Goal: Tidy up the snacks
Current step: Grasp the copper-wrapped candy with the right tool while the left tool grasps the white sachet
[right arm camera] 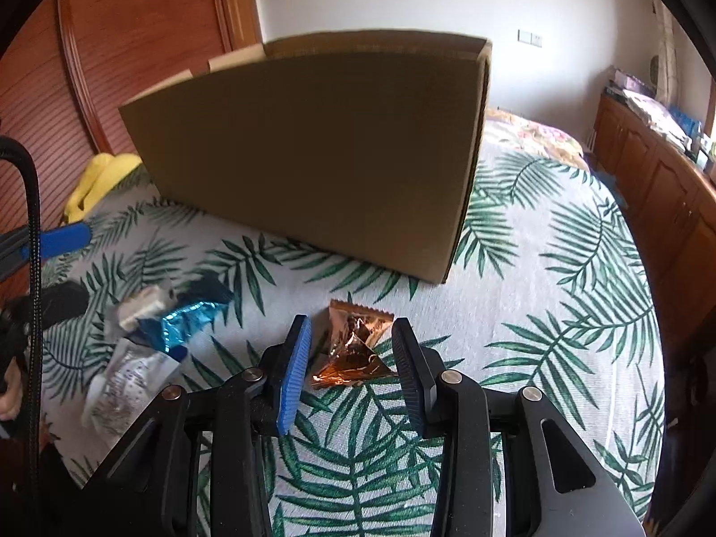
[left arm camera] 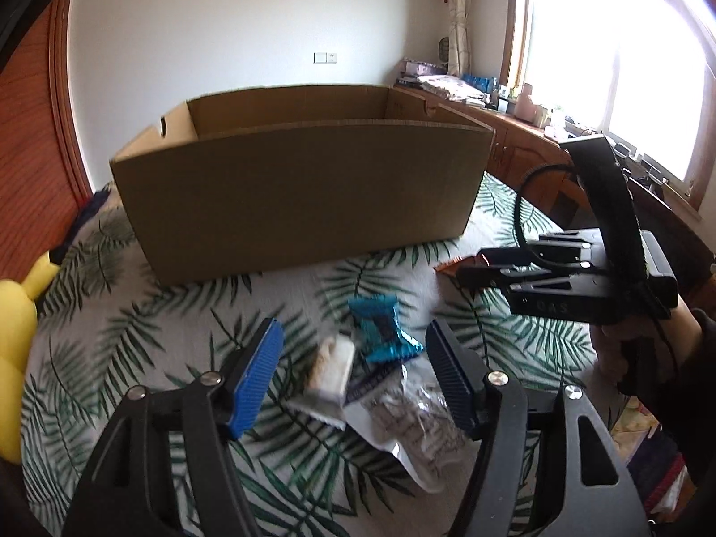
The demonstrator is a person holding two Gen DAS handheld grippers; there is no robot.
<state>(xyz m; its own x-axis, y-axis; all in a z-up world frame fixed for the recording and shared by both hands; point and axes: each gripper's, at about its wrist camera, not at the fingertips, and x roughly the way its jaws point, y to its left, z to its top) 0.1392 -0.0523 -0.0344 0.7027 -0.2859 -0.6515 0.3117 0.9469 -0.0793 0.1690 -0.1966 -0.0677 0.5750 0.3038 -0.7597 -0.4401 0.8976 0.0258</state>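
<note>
At lower centre of the right wrist view, my right gripper (right arm camera: 351,371) straddles the copper-foil snack packet (right arm camera: 353,344), jaws narrow, not yet pinching; I should lower squarely before closing. Left gripper (left arm camera: 353,376) stands wide, empty.

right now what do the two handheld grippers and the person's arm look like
Both the left gripper and right gripper are black plastic with silver pivot bolts and ribbed blue pads. A black braided cable loops off the right one, and a dark sleeve covers the arm.
</note>
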